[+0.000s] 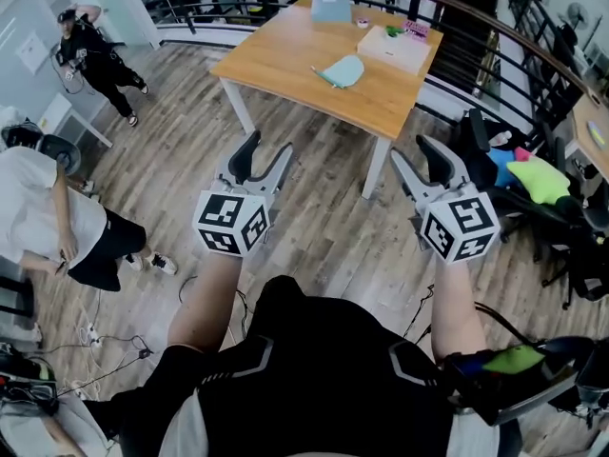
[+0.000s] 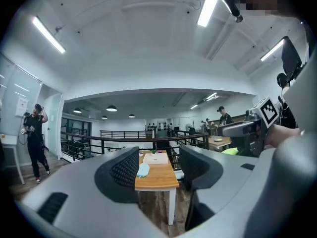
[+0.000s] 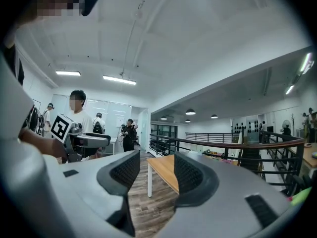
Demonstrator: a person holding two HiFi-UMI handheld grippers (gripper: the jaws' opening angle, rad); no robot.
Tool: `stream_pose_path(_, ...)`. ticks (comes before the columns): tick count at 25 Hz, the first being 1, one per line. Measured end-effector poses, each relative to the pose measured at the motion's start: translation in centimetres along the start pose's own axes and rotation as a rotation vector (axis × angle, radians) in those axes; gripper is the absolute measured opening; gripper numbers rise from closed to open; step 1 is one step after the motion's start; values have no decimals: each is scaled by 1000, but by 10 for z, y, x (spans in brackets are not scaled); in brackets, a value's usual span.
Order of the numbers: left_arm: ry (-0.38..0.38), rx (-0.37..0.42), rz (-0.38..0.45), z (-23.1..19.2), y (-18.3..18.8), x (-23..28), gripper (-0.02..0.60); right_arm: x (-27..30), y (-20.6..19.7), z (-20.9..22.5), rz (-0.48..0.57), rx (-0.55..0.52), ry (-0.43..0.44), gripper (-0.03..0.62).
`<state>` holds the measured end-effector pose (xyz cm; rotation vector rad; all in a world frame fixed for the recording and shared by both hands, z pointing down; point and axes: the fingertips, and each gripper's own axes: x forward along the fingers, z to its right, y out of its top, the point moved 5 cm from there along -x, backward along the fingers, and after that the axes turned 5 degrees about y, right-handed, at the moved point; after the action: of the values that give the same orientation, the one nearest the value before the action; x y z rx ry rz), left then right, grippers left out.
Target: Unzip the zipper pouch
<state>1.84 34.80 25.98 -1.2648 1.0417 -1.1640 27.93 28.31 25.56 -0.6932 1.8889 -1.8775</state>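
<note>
Currently left gripper [image 1: 266, 152] and right gripper [image 1: 416, 156] both empty, jaws apart; blue pouch [image 1: 344, 70] on worktop [image 1: 276, 60] at 12 o'clock.

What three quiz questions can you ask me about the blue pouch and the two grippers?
1. True or false: the left gripper holds the blue pouch.
2. Where does the pouch lie? A) on the wooden table B) on the floor C) on a chair
3. Fill in: the jaws of the right gripper stand ___ (apart or together).
Key: 1 false; 2 A; 3 apart.
</note>
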Motion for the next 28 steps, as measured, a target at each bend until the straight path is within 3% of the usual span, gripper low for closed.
stream_pose_path(8,-6,-12,1,-39,-17,32,258,60,-10,6,-33,-3,23,224)
stream_pose_path(20,-49,6,24,-161,-12,136,258,204,1,33,-80,-21,11,224)
stream_pose_path(28,-77,1,-2,-213,-16,182,258,272,7,45,-99,-6,-4,224)
